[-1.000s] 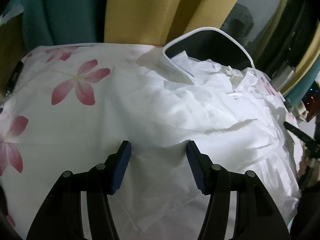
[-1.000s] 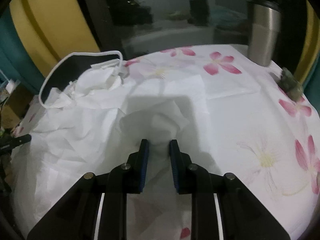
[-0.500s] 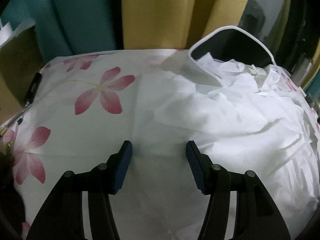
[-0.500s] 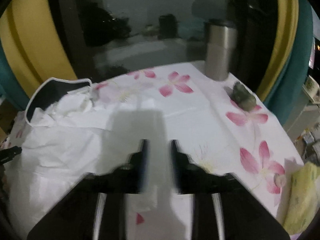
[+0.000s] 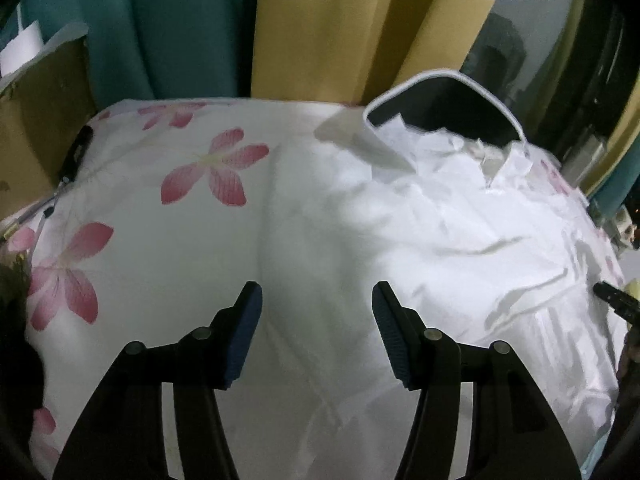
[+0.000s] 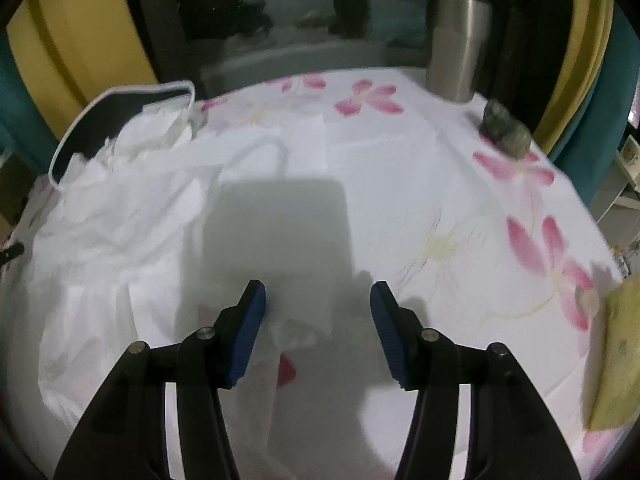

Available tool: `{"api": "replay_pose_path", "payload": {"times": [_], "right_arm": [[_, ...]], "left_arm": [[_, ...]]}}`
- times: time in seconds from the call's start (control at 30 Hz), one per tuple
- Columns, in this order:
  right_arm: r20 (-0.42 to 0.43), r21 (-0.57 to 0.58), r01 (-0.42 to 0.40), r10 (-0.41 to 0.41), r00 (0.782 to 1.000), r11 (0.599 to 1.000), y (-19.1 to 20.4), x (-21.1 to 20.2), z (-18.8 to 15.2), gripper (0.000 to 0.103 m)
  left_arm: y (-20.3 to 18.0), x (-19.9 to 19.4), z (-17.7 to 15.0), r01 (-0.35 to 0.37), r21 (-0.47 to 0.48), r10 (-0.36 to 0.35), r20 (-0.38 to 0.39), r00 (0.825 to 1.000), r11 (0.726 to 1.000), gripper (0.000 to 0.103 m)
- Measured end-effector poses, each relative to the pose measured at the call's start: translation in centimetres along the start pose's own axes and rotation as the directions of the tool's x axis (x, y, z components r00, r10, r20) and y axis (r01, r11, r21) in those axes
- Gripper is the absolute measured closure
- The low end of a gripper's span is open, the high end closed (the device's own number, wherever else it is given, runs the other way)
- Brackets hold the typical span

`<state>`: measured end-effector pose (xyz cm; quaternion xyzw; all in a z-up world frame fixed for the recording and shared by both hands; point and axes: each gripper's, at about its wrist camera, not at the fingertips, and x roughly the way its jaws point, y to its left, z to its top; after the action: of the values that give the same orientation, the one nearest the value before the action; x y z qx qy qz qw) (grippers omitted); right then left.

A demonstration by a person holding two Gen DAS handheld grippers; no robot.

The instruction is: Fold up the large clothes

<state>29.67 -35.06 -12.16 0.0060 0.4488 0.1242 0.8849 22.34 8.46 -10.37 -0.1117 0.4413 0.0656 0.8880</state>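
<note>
A crumpled white garment lies on the flowered desk cloth, its far end in a dark white-rimmed basket. The left gripper hovers over it, fingers released. The right gripper is opening; a fabric corner lies between its fingers, unpressed. A blurred metal cup stands behind.

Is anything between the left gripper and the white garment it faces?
Nothing visible. The left gripper is open over the white garment, with only the fabric's smooth near part under its fingers. The dark white-edged item sits at the garment's far end, out of the way.
</note>
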Motion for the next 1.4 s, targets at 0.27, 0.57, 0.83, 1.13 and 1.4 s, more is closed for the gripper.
{"api": "replay_pose_path", "payload": {"times": [0.27,0.57,0.83,1.13,1.4], "right_arm": [[0.05,-0.007,0.024,-0.024,0.998,1.0,0.8,-1.3,-2.4,0.096],[0.083,0.011,0.065,-0.066,0.994,0.998,0.0,-5.0,-3.3,0.067],[0.148,0.033,0.073,-0.078,0.986,0.997,-1.4,-8.6,-3.4,0.04],[0.177,-0.018,0.029,-0.026,0.984,0.999,0.5,-8.4,-1.1,0.04],[0.159,-0.128,-0.025,0.045,0.986,0.991,4.3,-5.3,3.4,0.04]], "left_arm": [[0.8,0.8,-0.9,-0.084,0.038,0.084,0.002,0.996,0.996,0.043],[1.9,-3.1,-1.3,-0.011,0.001,0.011,0.059,0.998,1.0,0.043],[1.1,-5.2,-2.2,0.023,0.007,-0.023,0.093,0.995,1.0,0.043],[-2.2,-5.7,1.0,0.058,0.079,-0.068,0.139,0.988,0.995,0.043],[-4.5,-3.3,5.1,0.08,0.123,-0.097,0.143,0.985,0.989,0.043]]}}
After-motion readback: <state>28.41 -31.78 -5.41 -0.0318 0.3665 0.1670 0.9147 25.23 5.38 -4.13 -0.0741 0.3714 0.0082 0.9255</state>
